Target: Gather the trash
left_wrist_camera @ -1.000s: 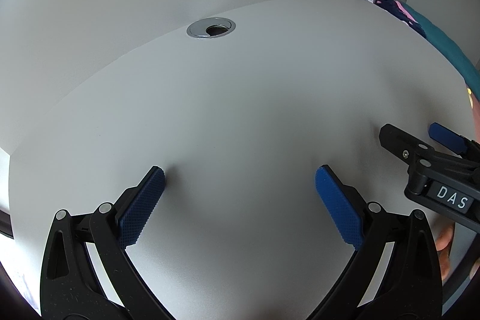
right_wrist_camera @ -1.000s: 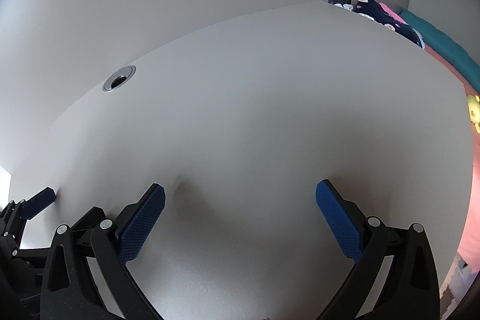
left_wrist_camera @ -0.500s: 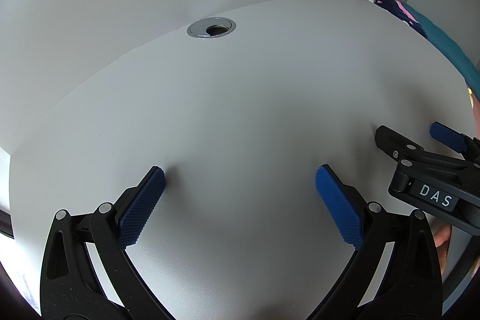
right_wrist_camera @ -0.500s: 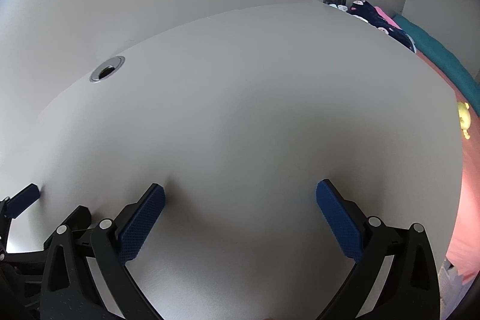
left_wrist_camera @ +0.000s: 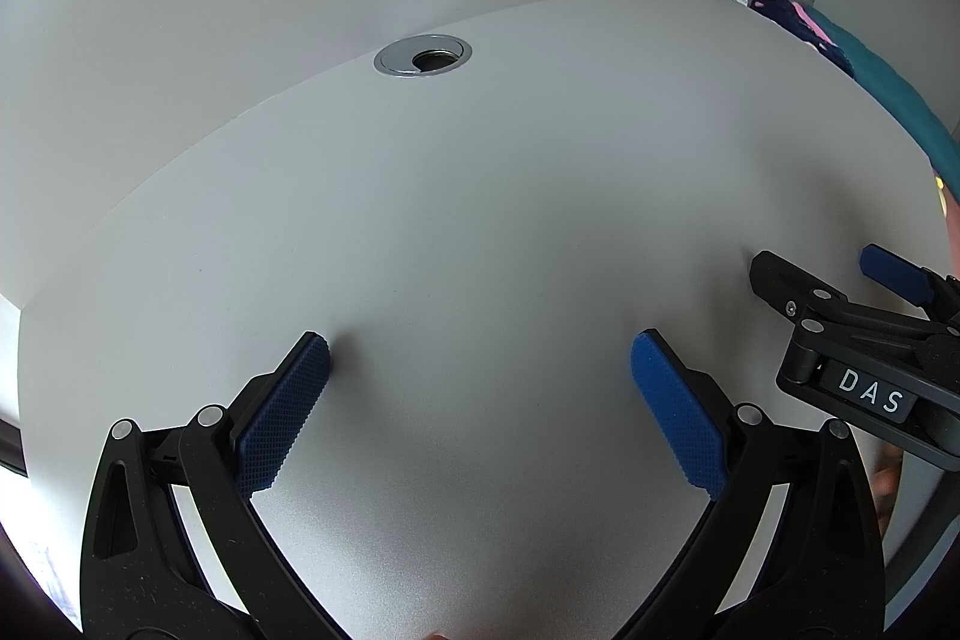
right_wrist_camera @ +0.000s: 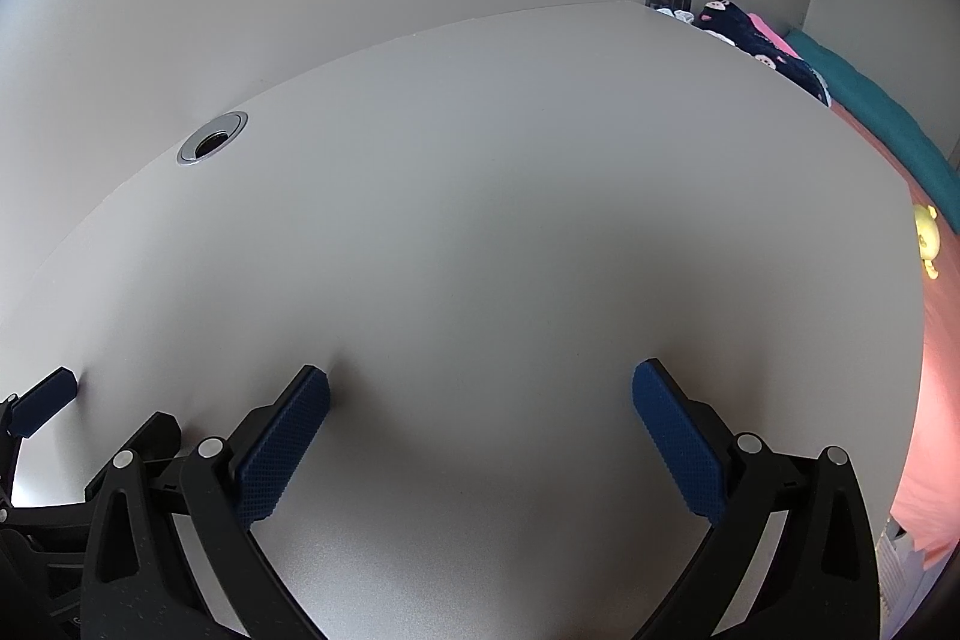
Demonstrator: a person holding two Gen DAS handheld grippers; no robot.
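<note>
No trash shows in either view. My left gripper (left_wrist_camera: 480, 358) is open and empty, low over a plain white desk (left_wrist_camera: 510, 196). My right gripper (right_wrist_camera: 480, 388) is open and empty over the same desk. In the left wrist view the right gripper (left_wrist_camera: 840, 274) shows at the right edge, beside mine, also open. In the right wrist view a blue fingertip of the left gripper (right_wrist_camera: 48, 394) shows at the far left edge.
A round metal cable grommet (left_wrist_camera: 423, 55) sits in the desk near the back wall; it also shows in the right wrist view (right_wrist_camera: 212, 137). Beyond the desk's right edge lies a bed with pink and teal bedding (right_wrist_camera: 888, 124), dark patterned fabric (right_wrist_camera: 756, 40) and a yellow toy (right_wrist_camera: 927, 232).
The right gripper has shifted a little; its view swung slightly, and it sits a bit lower and further left in the left wrist view. The left gripper has barely moved. Both stay open.
</note>
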